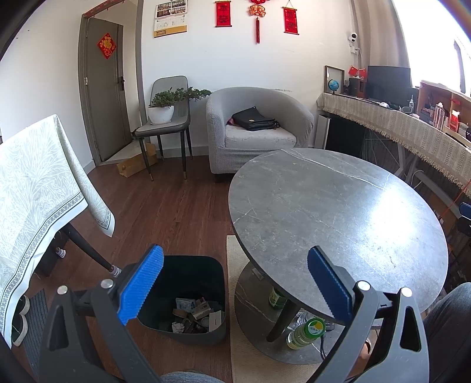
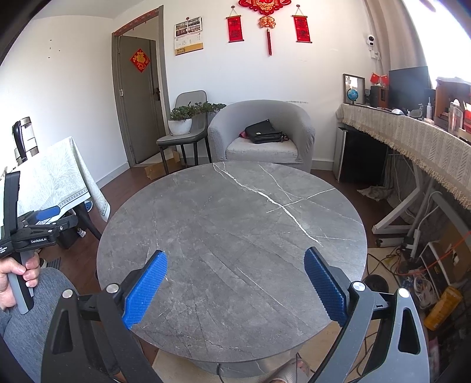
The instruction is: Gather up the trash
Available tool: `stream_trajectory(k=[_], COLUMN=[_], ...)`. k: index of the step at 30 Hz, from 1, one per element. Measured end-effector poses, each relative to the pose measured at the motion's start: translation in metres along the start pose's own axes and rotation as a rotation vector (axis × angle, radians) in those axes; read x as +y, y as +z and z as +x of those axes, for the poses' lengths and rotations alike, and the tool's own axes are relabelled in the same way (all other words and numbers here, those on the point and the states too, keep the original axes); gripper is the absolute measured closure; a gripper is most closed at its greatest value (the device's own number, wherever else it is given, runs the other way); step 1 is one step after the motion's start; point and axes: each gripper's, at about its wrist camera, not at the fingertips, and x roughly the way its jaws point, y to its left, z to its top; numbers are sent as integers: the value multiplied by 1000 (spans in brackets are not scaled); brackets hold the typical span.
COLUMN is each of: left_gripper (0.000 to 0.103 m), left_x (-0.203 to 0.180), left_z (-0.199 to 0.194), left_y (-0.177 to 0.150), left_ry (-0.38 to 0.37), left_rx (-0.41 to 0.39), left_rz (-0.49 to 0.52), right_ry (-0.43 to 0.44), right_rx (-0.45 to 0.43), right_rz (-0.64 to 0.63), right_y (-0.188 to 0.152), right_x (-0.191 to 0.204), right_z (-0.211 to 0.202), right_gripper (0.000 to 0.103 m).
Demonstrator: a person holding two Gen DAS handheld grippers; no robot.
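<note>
Trash sits in the dark bin (image 1: 188, 297) on the wood floor, just left of the round grey marble surface (image 1: 338, 224) — paper scraps, crumpled bits, small cartons at the bottom; none shows on the tabletop in either view.

Nearest: left claw (image 1: 232, 285) w/ blue pads wide apart, nothing between them, hanging over the gap between bin and surface edge. Right claw (image 2: 235, 285) also spread wide, empty, above the near part of the surface. From the right wrist view a hand (image 2: 14, 280) grips the handle of the left tool at frame left; grey trousers below it.

Under the surface, on the lower shelf: a green-capped bottle (image 1: 306, 331) lying down, a clear bottle beside it, and a green bottle (image 1: 276, 299) further back. Can't tell if they count as trash.

Step, as I read it: collection looks near done or done for the tabletop; both claws idle. If anything's left, prob. those bottles — next move would need the left claw to dip below the rim, close on the capped bottle, carry it to the bin.

Writing: "GenRoboLAI"-ish print on the left tool (image 2: 39, 241), small, not sure of letters. Farther back, red scrolls (image 2: 235, 29) and a wall calendar (image 2: 188, 36) — characters too small to read.
</note>
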Motion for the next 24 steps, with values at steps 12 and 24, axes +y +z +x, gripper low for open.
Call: stream_trajectory(k=[12,24], left_gripper=[3,3], left_x=[-2,-3], left_z=[2,3], left_y=[0,-1], left_ry=[1,-1], left_rx=[0,1], left_rz=[10,12], right_ry=[-11,-9], right_rx=[6,6], right_rz=[-18,-10], right_y=[-1,-1], right_x=[3,3], right_z=[1,1], right_gripper=[8,8])
